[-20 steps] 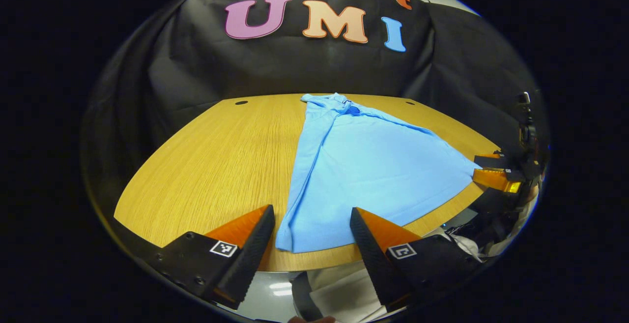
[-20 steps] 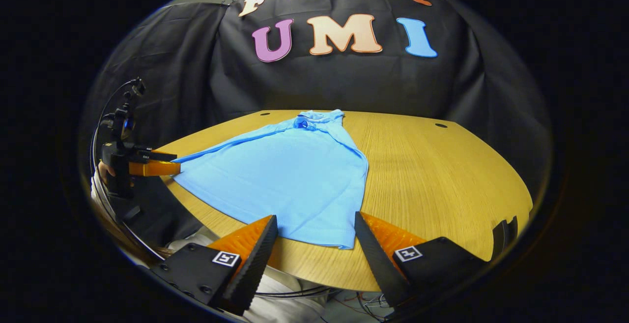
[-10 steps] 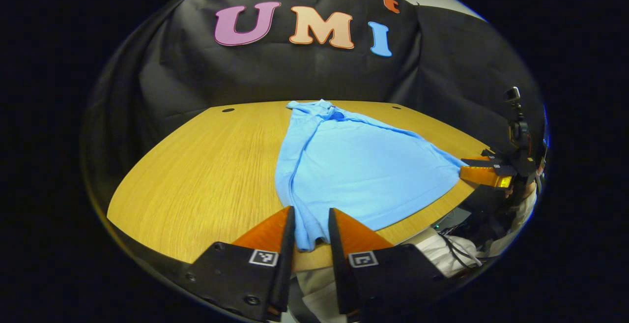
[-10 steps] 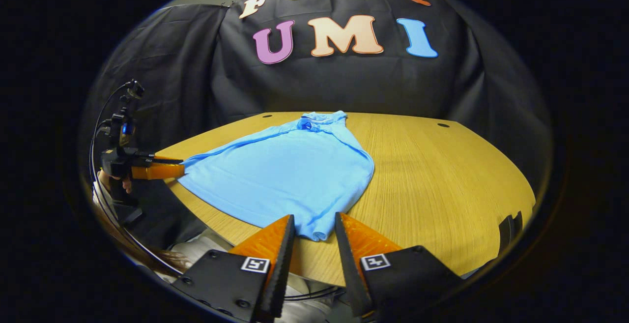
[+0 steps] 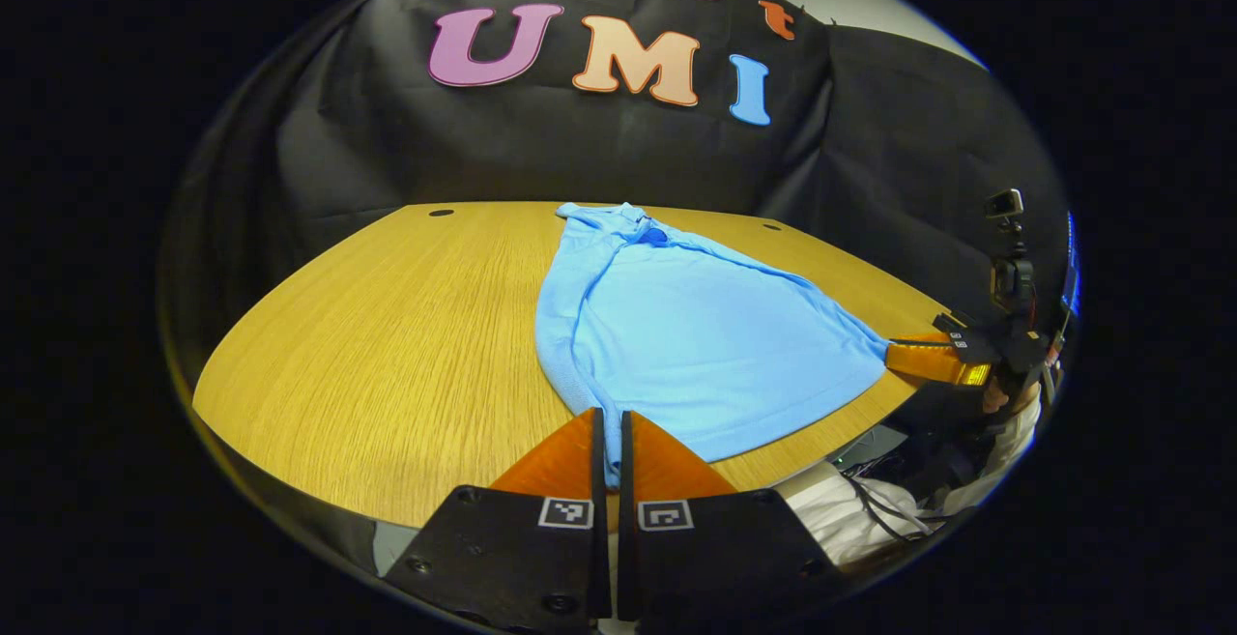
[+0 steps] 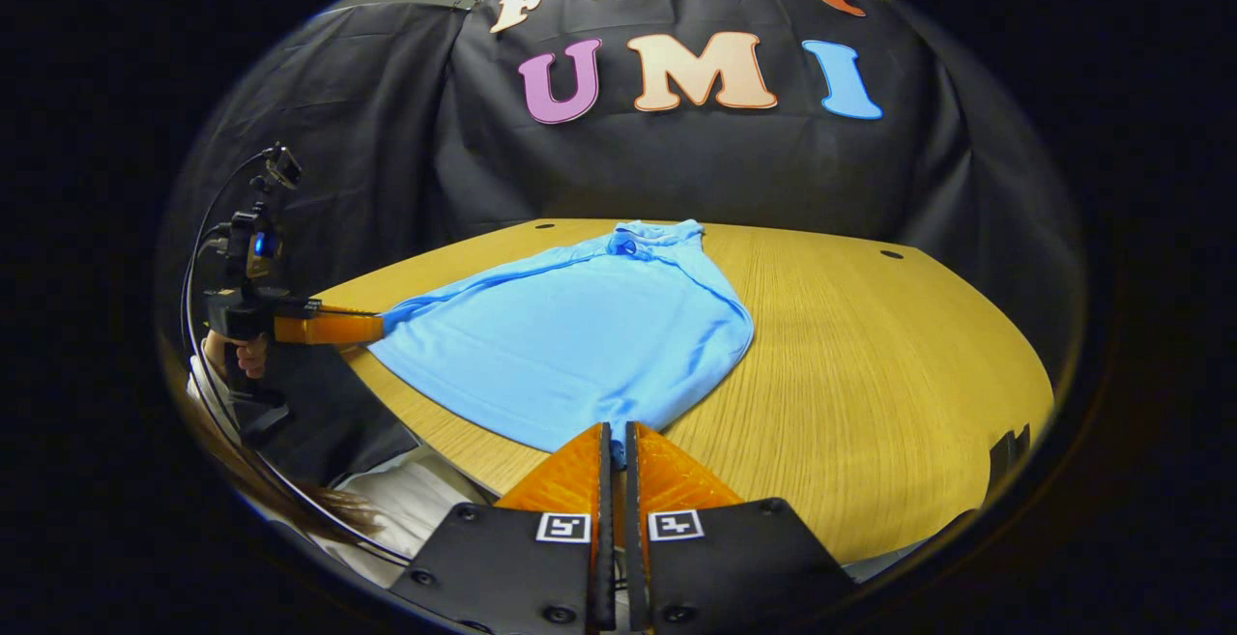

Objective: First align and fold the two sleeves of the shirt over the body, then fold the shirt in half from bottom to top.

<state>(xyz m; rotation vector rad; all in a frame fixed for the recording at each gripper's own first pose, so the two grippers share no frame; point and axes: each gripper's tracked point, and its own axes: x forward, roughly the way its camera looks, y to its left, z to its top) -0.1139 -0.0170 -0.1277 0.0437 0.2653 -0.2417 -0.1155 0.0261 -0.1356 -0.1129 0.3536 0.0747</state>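
A light blue shirt (image 5: 696, 335) lies on the wooden table (image 5: 387, 345) with its collar at the far side and both sleeves folded over the body. My left gripper (image 5: 607, 422) is shut on the shirt's near left bottom corner, at the table's front edge. In the right gripper view the shirt (image 6: 570, 335) spreads leftward, and my right gripper (image 6: 612, 434) is shut on its near right bottom corner. The right gripper (image 5: 933, 361) also shows at the far right of the left gripper view, and the left gripper (image 6: 333, 328) at the left of the right gripper view, each at a hem corner.
The table (image 6: 870, 355) has bare wood on either side of the shirt and small dark holes (image 6: 891, 254) near its back edge. A person's hand (image 6: 237, 355) holds the far gripper. White clothing and cables (image 5: 860, 509) sit below the table's front edge.
Both grippers went from wide open to shut, each closing on a bottom corner of the shirt. The hem corners have bunched into the fingers.
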